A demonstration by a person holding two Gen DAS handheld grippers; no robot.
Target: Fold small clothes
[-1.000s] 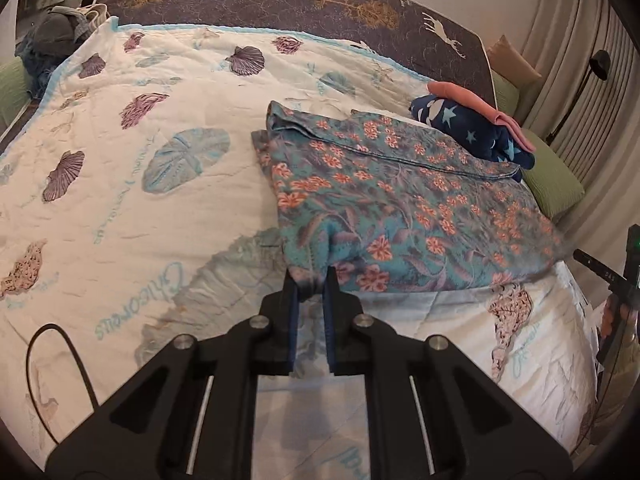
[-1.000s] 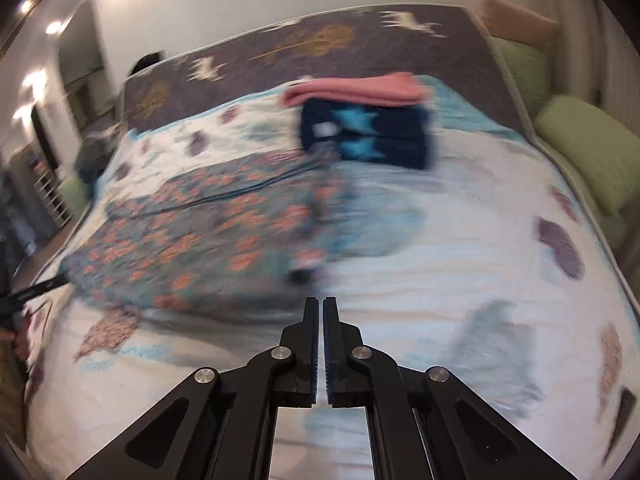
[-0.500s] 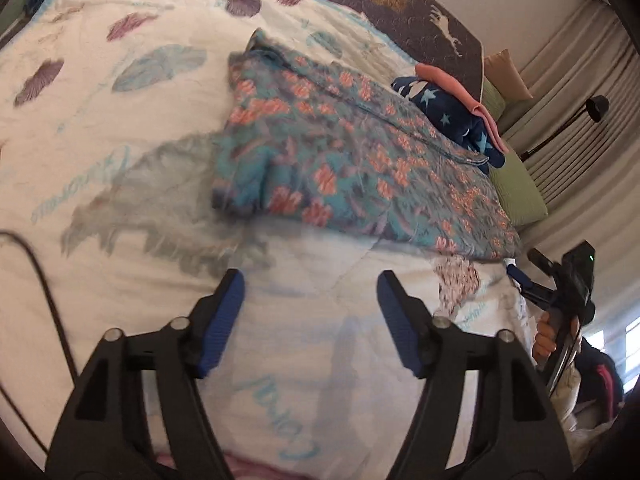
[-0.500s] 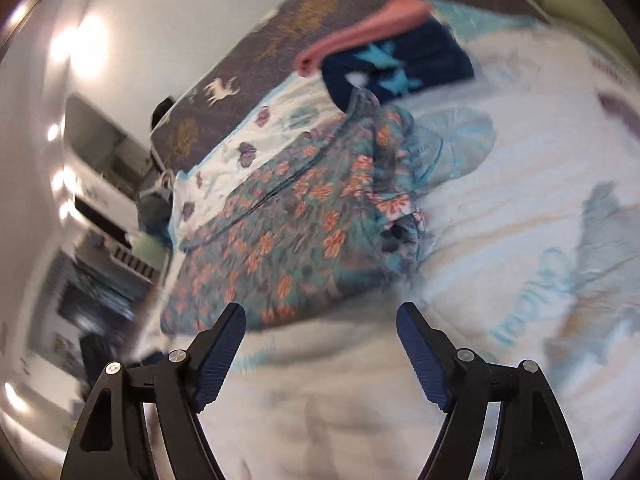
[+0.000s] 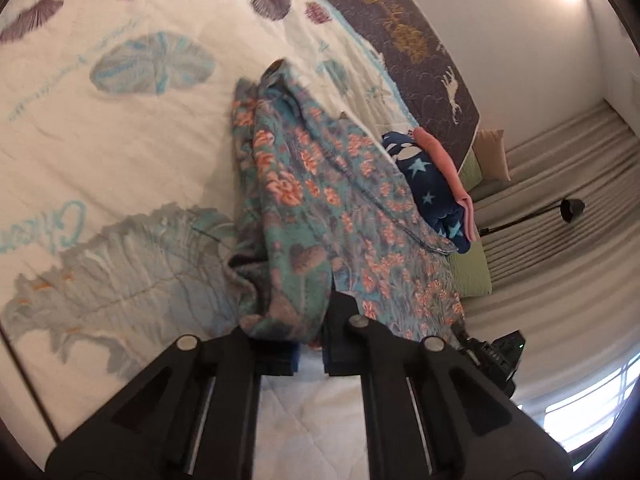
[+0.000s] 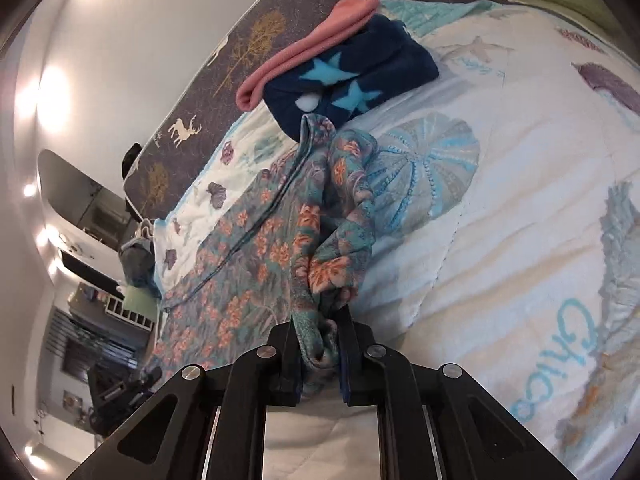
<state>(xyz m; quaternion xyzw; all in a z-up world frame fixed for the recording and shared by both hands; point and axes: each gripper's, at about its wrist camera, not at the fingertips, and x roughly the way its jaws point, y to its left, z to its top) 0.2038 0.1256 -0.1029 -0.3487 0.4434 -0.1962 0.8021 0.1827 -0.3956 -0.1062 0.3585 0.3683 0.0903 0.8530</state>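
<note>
Gripping by both tools: floral garment [image 5: 340, 216] pinched at two near corners, lying on the seashell quilt [image 5: 120, 128].
Left gripper [image 5: 310, 344]: fingers clenched on a bunched corner of the floral garment; cloth folds over the left finger [image 5: 276, 354] and partly hides it.
Right gripper [image 6: 318, 354]: fingers clamped on a gathered wad of the same garment; wad fills the gap between the pads, right finger [image 6: 348, 344] pressed against it.
Floral garment, left wrist view: teal with orange flowers, stretched away from the left gripper toward the navy star fleece [image 5: 428, 188]; far edge touching or overlapping that fleece, cannot tell which.
Floral garment, right wrist view [image 6: 256, 248]: long ridge of folded cloth running from the right gripper up to the navy star fleece [image 6: 352, 80]; rest spread flat to the left of the ridge.
Pink cloth [image 6: 304, 48]: folded, lying against the far side of the navy star fleece.
Dark headboard cover [image 6: 224, 64]: deer and tree print, beyond the navy star fleece.
Green cushion [image 5: 472, 276]: just beyond the floral garment's right edge, left wrist view.
Floor lamp [image 5: 570, 210]: beyond the green cushion, before pleated curtains.
Sharpness: slight blur in left wrist view; stitching detail unreadable.
</note>
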